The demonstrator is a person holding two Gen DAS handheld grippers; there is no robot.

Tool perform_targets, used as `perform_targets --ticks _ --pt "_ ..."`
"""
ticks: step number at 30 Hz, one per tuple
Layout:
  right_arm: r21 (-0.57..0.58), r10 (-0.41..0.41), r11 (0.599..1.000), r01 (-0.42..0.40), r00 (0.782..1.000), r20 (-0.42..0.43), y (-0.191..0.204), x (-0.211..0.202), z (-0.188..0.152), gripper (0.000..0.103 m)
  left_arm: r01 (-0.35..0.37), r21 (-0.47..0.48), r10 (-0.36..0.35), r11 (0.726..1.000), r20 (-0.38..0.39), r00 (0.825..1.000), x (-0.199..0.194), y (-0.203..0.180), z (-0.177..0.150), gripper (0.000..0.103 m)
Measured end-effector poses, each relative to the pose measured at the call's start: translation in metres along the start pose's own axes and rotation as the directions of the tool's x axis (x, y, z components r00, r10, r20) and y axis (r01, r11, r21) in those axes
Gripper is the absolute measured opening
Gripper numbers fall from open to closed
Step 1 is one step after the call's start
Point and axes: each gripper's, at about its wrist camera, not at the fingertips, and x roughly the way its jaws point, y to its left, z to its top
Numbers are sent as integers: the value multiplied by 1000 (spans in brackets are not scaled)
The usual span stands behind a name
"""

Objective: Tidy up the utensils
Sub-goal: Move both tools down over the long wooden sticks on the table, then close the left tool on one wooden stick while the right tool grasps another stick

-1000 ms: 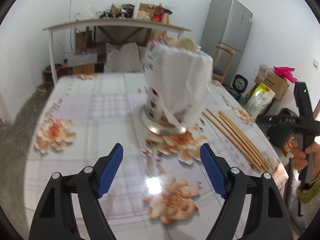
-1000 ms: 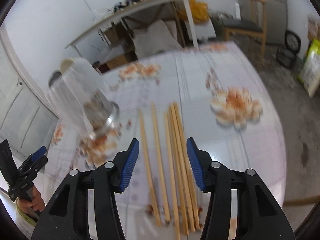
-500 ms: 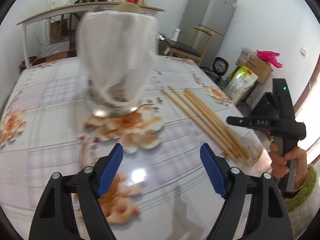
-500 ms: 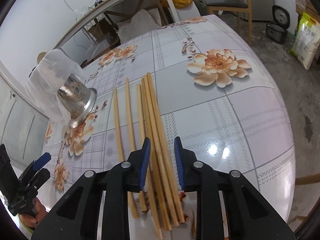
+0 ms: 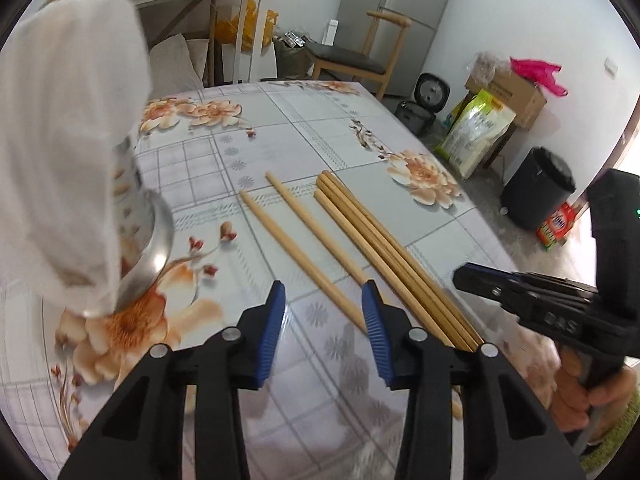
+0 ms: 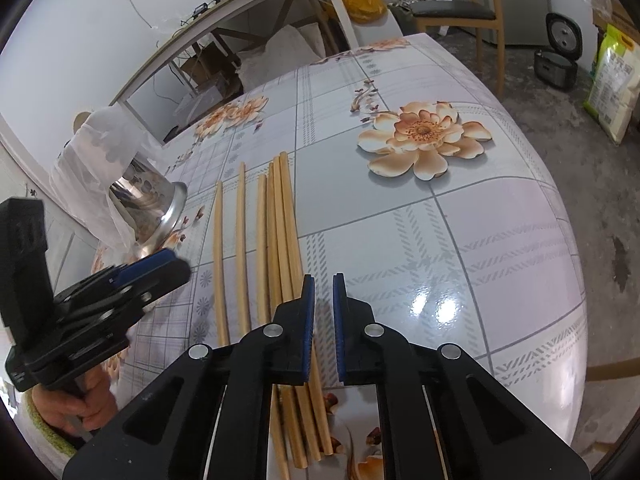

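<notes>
Beside right gripper (image 6: pixel 323 312), chopsticks (image 6: pixel 280 224)

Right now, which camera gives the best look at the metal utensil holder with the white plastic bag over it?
The right wrist view: the bag-covered metal utensil holder appears whole and sharp, beside the wooden chopsticks. In the left wrist view the holder is close, blurred and cropped by the frame edge.

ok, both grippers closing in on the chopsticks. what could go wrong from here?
1. The chopsticks lie bunched and touching, so the right gripper, jaws nearly shut above them, may pinch several or scatter them.
2. The left gripper sits near the right one; they could collide.
3. The metal holder is draped in a white plastic bag, which could block insertion or let it tip.
</notes>
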Motion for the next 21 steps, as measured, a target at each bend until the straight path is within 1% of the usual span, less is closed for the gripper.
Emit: perform_targets --ticks 4,8,10,13,17,21 --pt "12 16 1000 -16 1000 8 -5 -1 1 8 -66 33 67 997 -16 998 18 -6 5 34" --pt "16 25 1000 -25 1000 16 -8 -3 1 8 -106 60 108 993 -34 994 28 -5 5 31" --pt "8 24 1000 -24 999 22 -9 -5 1 8 -131 83 133 988 -23 991 30 -8 5 31" --pt "-11 25 1000 -25 999 25 -7 -6 2 8 -146 98 149 984 -19 989 32 -9 5 30" --pt "-52 30 998 -29 999 18 -1 -3 4 8 -162 103 165 981 -18 986 29 -6 3 23" --pt "-101 26 995 -27 1000 -8 7 6 6 8 -168 94 170 981 -21 985 25 2 1 18"
